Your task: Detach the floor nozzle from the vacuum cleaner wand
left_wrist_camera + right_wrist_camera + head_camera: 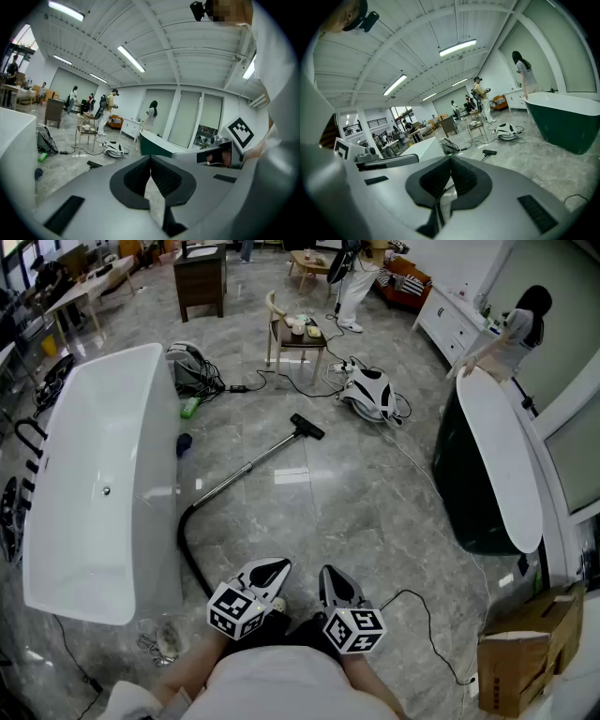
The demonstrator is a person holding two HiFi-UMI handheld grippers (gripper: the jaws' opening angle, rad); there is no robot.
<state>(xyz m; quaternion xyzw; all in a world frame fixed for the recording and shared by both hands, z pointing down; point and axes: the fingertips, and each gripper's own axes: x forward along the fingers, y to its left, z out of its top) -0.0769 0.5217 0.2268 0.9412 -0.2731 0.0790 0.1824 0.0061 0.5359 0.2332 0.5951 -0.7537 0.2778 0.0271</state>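
The black floor nozzle (307, 426) lies on the grey marble floor, joined to the silver wand (239, 471), which runs back toward me into a black hose (185, 542). A white and black vacuum body (372, 394) rests further off to the right. Both grippers are held low near my body, well short of the nozzle. My left gripper (272, 570) is shut and empty, as is my right gripper (330, 577). The nozzle (94, 164) shows small and far in the left gripper view, beyond the shut left gripper (150, 160). It appears again, nozzle (489, 152), past the shut right gripper (451, 160).
A white bathtub (94, 484) stands at the left, beside the hose. A dark bathtub with a white rim (492, 460) stands at the right, a cardboard box (530, 648) near it. A cable (424, 607) trails by my right. A wooden chair (295, 334), bags and people are further back.
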